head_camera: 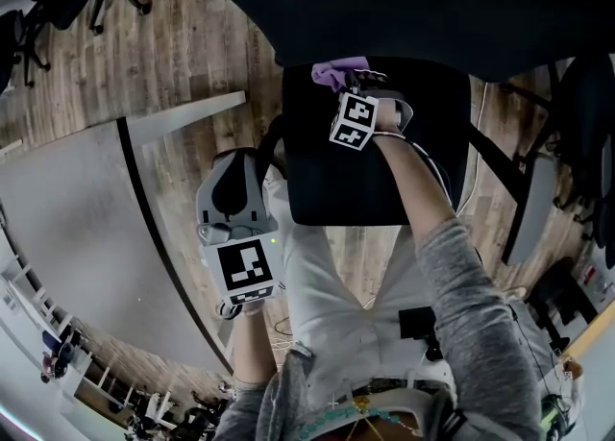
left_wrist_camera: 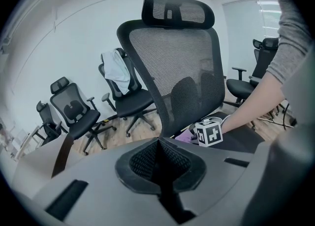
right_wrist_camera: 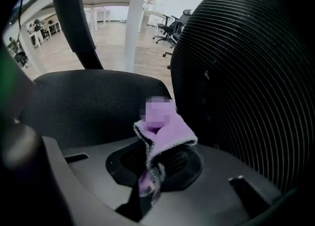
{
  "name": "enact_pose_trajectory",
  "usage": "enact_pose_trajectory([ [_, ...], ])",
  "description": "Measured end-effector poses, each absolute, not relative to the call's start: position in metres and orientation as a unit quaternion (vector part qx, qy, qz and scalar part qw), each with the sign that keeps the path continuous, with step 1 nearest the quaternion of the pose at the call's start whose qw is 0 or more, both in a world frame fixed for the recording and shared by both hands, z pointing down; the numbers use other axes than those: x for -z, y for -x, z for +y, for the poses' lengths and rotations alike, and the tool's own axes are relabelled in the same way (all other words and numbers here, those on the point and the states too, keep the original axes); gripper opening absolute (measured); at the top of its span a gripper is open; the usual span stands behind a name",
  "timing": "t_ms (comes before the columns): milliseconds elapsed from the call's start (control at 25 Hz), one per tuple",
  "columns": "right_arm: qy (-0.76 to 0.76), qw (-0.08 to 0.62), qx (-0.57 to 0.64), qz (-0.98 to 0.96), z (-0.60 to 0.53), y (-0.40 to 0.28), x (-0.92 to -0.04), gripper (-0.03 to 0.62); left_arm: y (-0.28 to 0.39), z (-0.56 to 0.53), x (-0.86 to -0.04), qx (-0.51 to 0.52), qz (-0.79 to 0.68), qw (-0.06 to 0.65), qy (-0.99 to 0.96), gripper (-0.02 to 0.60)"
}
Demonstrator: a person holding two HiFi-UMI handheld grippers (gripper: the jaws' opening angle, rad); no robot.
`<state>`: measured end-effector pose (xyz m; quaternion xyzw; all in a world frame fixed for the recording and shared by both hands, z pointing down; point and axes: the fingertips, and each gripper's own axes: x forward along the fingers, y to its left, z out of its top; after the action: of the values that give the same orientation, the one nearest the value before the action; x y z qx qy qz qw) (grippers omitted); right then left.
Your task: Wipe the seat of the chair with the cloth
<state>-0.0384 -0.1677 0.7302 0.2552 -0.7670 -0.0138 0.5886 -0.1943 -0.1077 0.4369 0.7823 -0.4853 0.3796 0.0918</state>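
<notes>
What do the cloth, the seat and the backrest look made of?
Cloth: probably soft purple fleece or microfibre, with a fuzzy pale edge. Seat: black woven fabric, matte, fine grain. Backrest: black see-through mesh, likely on a plastic frame.

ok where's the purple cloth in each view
head view: top centre, purple cloth at the far edge of the black seat, at the right gripper.
left gripper view: a purple sliver low and right of centre, just left of the right gripper.
right gripper view: centre, pinched in the tongs.
shared landmark: the black seat.
</notes>
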Motion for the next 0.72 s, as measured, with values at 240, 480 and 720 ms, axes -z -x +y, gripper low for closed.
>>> enact_pose_trajectory([
  [240,-0.265,0.594,0.0,-0.76,-0.165,0.02,-0.733,0.048,0.194,-0.107,-0.437,-0.38,-0.485,0.09,-0.782,0.003],
  [480,-0.273,0.597,-0.012,-0.754,-0.162,0.004,-0.735,0.048,0.193,-0.106,-0.437,-0.38,-0.485,0.088,-0.783,0.002],
  [720,-0.284,0.6,-0.023,-0.747,-0.161,-0.016,-0.736,0.048,0.193,-0.106,-0.436,-0.382,-0.484,0.086,-0.783,0.002],
])
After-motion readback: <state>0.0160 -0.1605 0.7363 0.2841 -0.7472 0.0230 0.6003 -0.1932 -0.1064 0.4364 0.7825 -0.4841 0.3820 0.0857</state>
